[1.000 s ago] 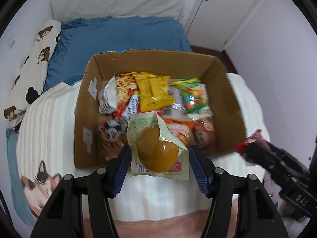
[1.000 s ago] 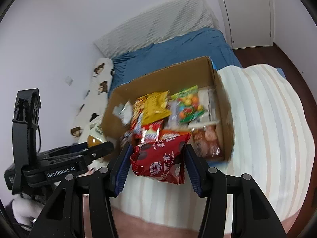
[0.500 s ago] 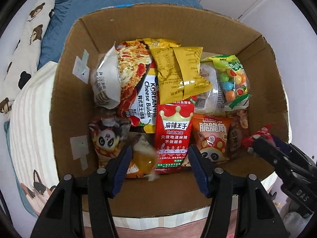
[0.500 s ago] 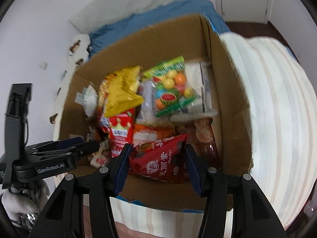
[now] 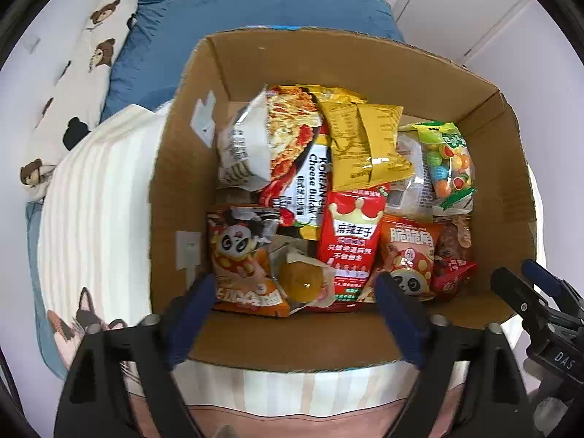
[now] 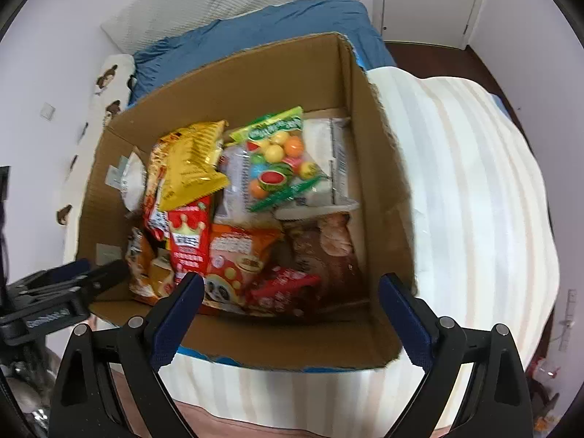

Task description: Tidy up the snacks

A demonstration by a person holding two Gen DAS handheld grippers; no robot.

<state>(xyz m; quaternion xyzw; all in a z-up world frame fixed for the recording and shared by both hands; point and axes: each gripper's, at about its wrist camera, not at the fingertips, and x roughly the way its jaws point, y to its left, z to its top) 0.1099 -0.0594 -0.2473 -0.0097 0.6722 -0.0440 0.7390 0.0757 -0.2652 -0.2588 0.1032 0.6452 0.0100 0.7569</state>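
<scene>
left wrist: left gripper (image 5: 292, 306) jaws just sprang apart, empty; jelly cup pack (image 5: 304, 283) lies at cardboard box (image 5: 175, 189) near edge | right wrist: right gripper (image 6: 290, 314) jaws just parted, empty; red snack pack (image 6: 283, 290) inside near right corner | progress: both 2 snacks boxed, none visibly left.

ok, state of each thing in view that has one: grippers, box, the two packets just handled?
left gripper: open, jaws just opened, nothing pressed
right gripper: open, jaws just opened, empty
cardboard box: open-topped, on the bed, crowded with snack packets
orange jelly packet: lying in box, released
dark red packet: lying in box near corner, released
door: closed
</scene>
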